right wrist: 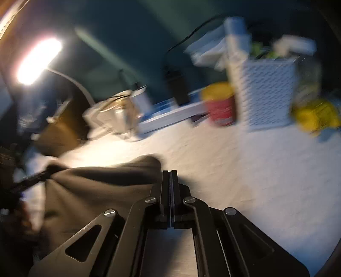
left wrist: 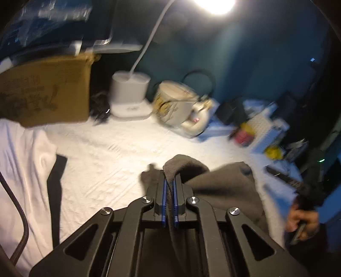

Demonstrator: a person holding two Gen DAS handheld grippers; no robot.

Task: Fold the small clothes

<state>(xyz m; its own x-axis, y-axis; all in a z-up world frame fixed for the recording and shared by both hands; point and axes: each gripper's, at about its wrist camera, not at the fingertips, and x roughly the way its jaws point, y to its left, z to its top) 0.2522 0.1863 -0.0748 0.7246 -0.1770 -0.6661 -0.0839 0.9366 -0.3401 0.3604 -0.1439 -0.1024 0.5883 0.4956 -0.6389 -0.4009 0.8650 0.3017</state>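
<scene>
One dark grey cloth [left wrist: 215, 183], bunched and lifted over the white sheet [left wrist: 110, 149] near the front edge of the bed. Its long axis runs roughly side to side between the two tongs, sagging in the middle; the left end rises in a fold.

Left gripper [left wrist: 169, 181] is clenched on that fold, which is pinched between its blue pads [left wrist: 164, 191]. Right gripper [right wrist: 170, 176] is clamped fully together with nothing visible between its tips; the cloth [right wrist: 89, 185] lies just beside it to the left, and whether an edge is caught I cannot tell, as the view is badly blurred.

Counts: one grey cloth, one white garment [left wrist: 23, 166], two grippers, one lamp [left wrist: 215, 5], one cardboard box [left wrist: 46, 91].

Only the left view shows the white garment, the box, the lamp base [left wrist: 130, 93] and a hand [left wrist: 302, 221] at the right edge. Only the right view shows the white lattice basket [right wrist: 268, 91], the red and yellow can [right wrist: 219, 104] and a yellow lump [right wrist: 315, 115].
</scene>
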